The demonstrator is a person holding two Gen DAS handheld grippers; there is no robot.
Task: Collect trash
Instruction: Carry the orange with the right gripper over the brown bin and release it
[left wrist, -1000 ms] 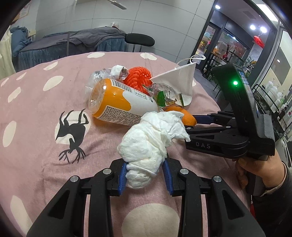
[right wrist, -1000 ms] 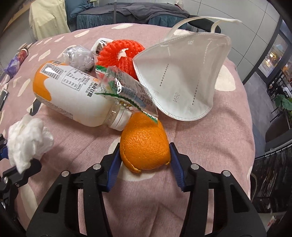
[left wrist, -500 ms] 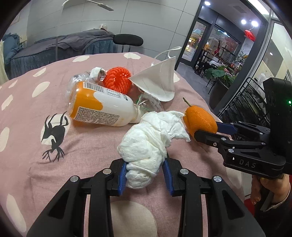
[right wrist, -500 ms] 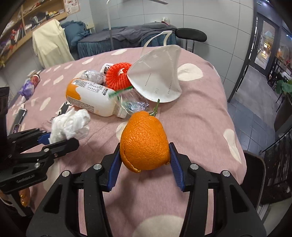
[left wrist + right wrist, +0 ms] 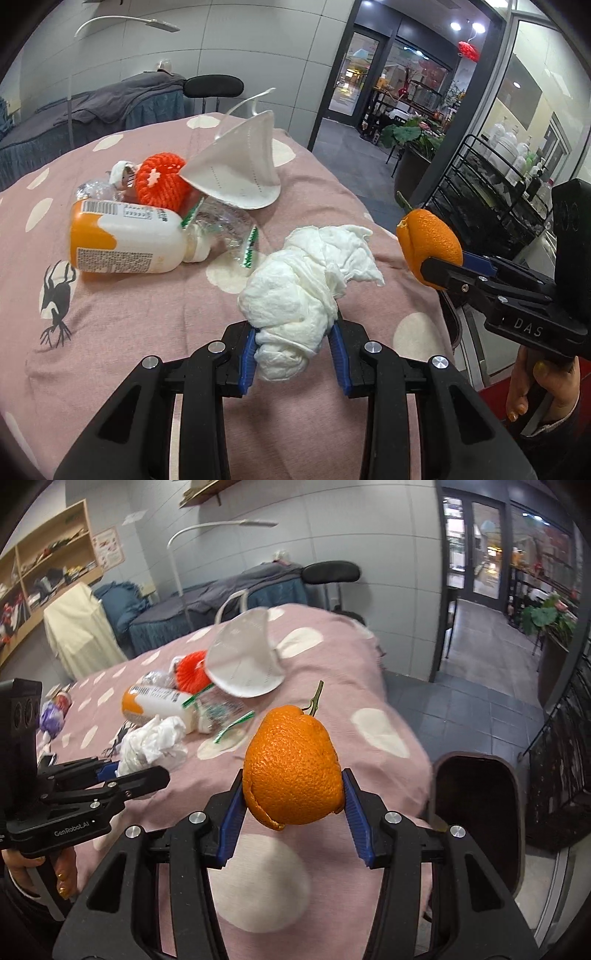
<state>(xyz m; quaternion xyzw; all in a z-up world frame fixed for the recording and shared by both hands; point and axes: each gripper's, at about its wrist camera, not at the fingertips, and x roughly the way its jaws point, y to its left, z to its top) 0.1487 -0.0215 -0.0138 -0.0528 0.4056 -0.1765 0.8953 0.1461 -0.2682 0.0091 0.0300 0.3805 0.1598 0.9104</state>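
The left gripper (image 5: 291,350) holds a crumpled tissue (image 5: 303,288) between its jaws, the right gripper (image 5: 293,814) an orange peel (image 5: 293,766). The bin (image 5: 476,812) just right of the right jaws waits; bottle (image 5: 125,242), mask (image 5: 240,173) and red net (image 5: 160,182) lie beyond, uncollected.

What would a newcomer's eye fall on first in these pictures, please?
Most likely the bright orange, held up in the right gripper above the edge of the pink spotted table, with a dark bin just to its right. Next, the crumpled white tissue clamped in the left gripper. Behind them lies a trash pile: an orange-and-white bottle, a red net and a white mask.
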